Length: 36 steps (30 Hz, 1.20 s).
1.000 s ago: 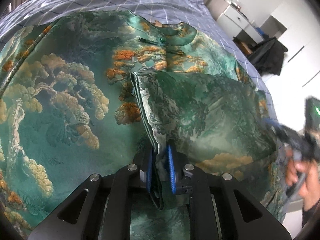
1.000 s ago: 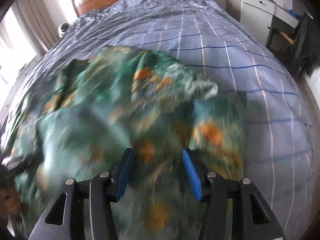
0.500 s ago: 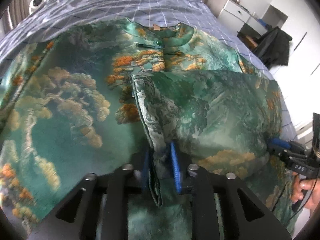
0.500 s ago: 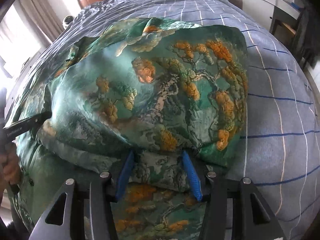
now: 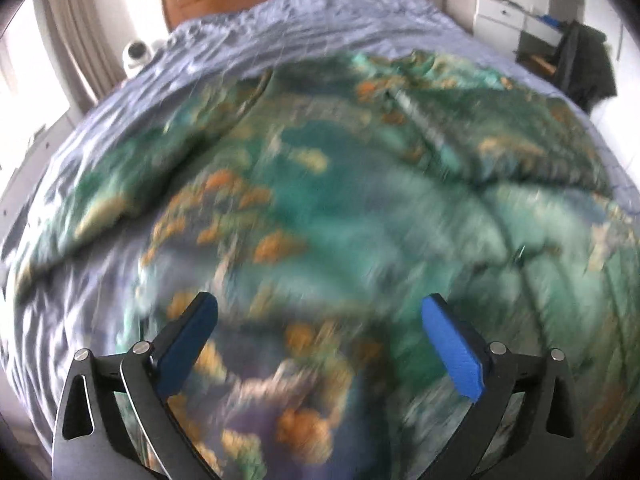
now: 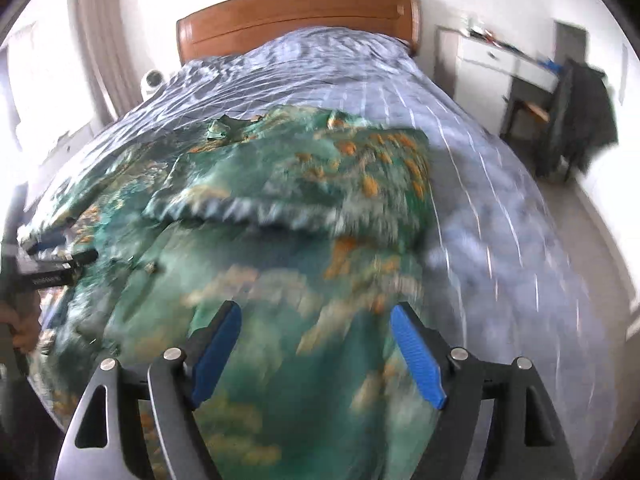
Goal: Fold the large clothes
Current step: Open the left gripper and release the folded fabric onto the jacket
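Garment (image 5: 320,216) lying spread across the blue checked bedspread (image 5: 320,12), green silky stuff with orange tree print, taking up most of the near half of the bed. Right side folded in over the middle, fold edge (image 6: 256,210) running crosswise as a pale, slightly frilly line in the right wrist view. Collar end (image 6: 224,128) pointing toward the wooden headboard (image 6: 296,16). Both views pretty smeared, so fine detail not readable.

Left tongs (image 5: 320,320) spread wide, blue pads (image 5: 452,350) well apart, hovering over the cloth and pinching nothing. Right tongs (image 6: 316,328) also spread wide over the lower part of the cloth, nothing between the pads (image 6: 416,350). Left tongs also showing at the far left edge of the right wrist view (image 6: 52,260), just beside the garment's left side.

Plenty of bare bedspread showing between collar and headboard, plus a strip along the right edge (image 6: 500,240). White dresser (image 6: 500,60) and a dark jacket (image 6: 580,116) standing off to the right, well apart from the bed.
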Available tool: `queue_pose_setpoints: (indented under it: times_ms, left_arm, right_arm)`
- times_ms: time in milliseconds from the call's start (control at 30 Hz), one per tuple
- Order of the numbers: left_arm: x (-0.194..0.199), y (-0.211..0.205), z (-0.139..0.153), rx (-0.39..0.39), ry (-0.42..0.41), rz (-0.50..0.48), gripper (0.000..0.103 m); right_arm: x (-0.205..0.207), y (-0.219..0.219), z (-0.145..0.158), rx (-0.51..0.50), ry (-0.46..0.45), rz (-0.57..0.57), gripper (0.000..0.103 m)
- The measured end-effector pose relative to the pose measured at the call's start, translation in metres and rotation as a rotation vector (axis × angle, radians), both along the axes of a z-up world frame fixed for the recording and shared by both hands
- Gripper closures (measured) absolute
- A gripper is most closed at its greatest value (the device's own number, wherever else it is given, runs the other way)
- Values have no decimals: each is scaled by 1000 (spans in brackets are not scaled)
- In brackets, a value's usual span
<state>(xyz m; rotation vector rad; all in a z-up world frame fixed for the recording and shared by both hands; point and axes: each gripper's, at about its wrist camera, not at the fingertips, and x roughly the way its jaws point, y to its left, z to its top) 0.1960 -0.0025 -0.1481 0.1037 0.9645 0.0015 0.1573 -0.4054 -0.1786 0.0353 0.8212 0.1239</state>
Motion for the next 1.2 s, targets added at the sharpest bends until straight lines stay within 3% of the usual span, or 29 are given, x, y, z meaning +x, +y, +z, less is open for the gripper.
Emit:
queue_pose_setpoints:
  times_ms: [133,233,333,600,800,1000,1200]
  left_arm:
    - [-4,12,-14,-45,38,15,1]
    - [1,9,-18,-14,53,13,0]
    - [6,7,-23,-7,93,42,0]
    - [-3,9,-26,-18,56,74,0]
    - [-15,3,-19,27,55,-2,0]
    - [-37,15,11,-35,-41,-6,1]
    - [-41,58,25,-120,-53,55,1]
  right_arm:
    - [-35,1,-6,89,13,-76,24]
    - [-58,8,-1,109,-18,-96,24]
    - [-66,20,3,103,-34,-76,24]
    - [-83,44,6,137,-64,-7,24]
    - [-91,63,5,160,-64,48,24]
    - [-95,72,7,170,-63,103,24]
    - [-97,77,8,142,-70,108,24]
